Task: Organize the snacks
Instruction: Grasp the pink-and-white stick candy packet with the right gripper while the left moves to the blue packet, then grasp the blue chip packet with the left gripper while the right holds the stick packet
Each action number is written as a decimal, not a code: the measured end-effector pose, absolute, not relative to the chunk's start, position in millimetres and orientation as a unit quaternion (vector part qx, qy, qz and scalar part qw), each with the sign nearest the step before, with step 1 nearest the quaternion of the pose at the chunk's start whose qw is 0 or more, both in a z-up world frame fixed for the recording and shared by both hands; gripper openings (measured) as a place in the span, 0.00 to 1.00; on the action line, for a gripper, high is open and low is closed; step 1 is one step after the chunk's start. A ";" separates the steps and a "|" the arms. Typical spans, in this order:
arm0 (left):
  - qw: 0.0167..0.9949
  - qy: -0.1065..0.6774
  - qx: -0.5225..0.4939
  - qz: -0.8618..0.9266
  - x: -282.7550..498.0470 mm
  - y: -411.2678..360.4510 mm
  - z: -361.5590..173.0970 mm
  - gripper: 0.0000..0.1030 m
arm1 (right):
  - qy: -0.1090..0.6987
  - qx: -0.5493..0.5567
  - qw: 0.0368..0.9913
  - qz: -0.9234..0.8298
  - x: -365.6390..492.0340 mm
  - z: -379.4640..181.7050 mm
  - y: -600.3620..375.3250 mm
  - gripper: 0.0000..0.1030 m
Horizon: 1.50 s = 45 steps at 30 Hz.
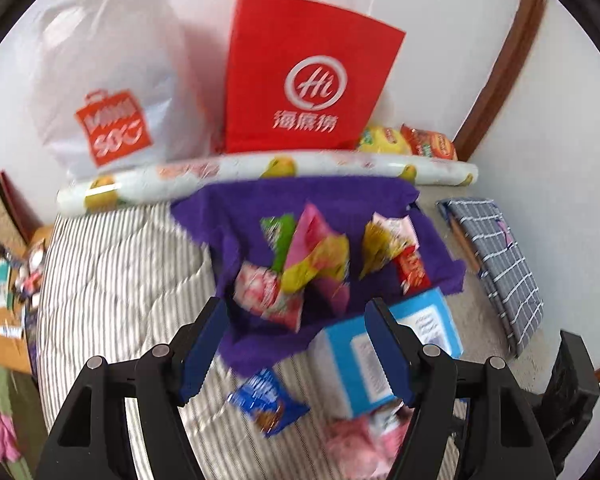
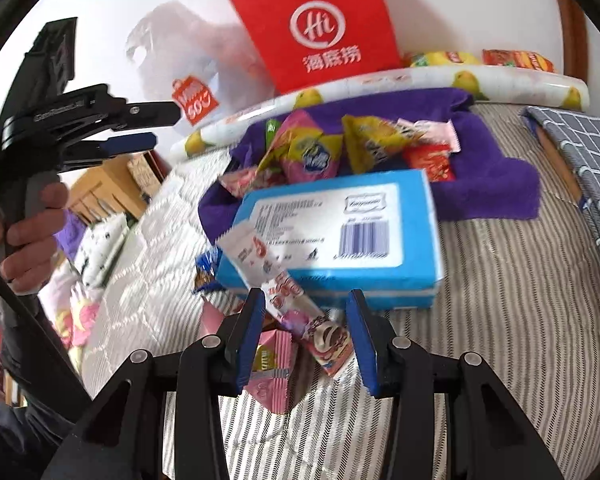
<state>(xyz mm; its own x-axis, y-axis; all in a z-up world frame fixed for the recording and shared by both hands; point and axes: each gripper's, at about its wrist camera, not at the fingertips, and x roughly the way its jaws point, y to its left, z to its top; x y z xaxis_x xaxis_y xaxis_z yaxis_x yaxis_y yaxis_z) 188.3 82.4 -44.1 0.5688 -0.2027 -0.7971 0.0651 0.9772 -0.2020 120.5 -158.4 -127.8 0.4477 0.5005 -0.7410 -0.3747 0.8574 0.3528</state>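
Note:
Several snack packets [image 1: 312, 248] [image 2: 312, 156] lie heaped on a purple cloth [image 1: 240, 216] [image 2: 492, 184] on striped bedding. A blue box [image 1: 340, 356] [image 2: 324, 216] lies at the cloth's near edge. My right gripper [image 2: 306, 308] stands low over the bedding with a long white-and-pink packet [image 2: 296, 300] slanting between its blue pads; the pads do not visibly press it. A pink packet [image 2: 272, 364] lies under it. My left gripper [image 1: 296, 316] [image 2: 152, 128], held by a hand, hangs open and empty above the cloth. A blue packet [image 1: 268, 400] lies below it.
A red paper bag [image 1: 308, 72] [image 2: 320, 20] and a white plastic bag [image 1: 100, 80] lean on the wall behind a pear-printed roll [image 1: 260, 168] [image 2: 420, 80]. More snacks [image 1: 420, 140] lie behind the roll. A folded grey checked cloth [image 1: 500, 260] [image 2: 580, 148] lies at the right.

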 end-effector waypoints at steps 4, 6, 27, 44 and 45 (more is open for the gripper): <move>0.882 0.461 -0.075 -0.065 173.6 95.4 -49.7 0.68 | 0.477 0.058 0.837 0.262 123.0 -138.8 -146.1 0.42; 0.881 0.462 -0.078 -0.060 167.8 100.4 -51.0 0.68 | 0.483 0.041 0.836 0.257 125.5 -143.5 -139.4 0.42; 0.844 0.522 -0.118 -0.038 146.2 109.1 -129.3 0.68 | 0.441 0.007 0.881 0.169 93.0 -100.9 -225.2 0.29; 0.832 0.541 -0.116 -0.033 169.1 83.8 -168.6 0.66 | 0.482 0.026 0.869 0.107 127.6 -157.8 -252.6 0.30; 0.834 0.540 -0.110 -0.031 170.9 80.9 -168.5 0.66 | 0.484 0.026 0.869 0.105 130.8 -159.9 -253.4 0.30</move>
<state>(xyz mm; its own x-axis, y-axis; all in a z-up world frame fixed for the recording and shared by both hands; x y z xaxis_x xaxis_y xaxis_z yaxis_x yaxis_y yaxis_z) 170.9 80.9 -168.5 0.4147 -0.1706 -0.8938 -0.0678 0.9738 -0.2173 130.8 -253.4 -159.9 0.5102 0.2076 -0.8347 -0.1566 0.9766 0.1472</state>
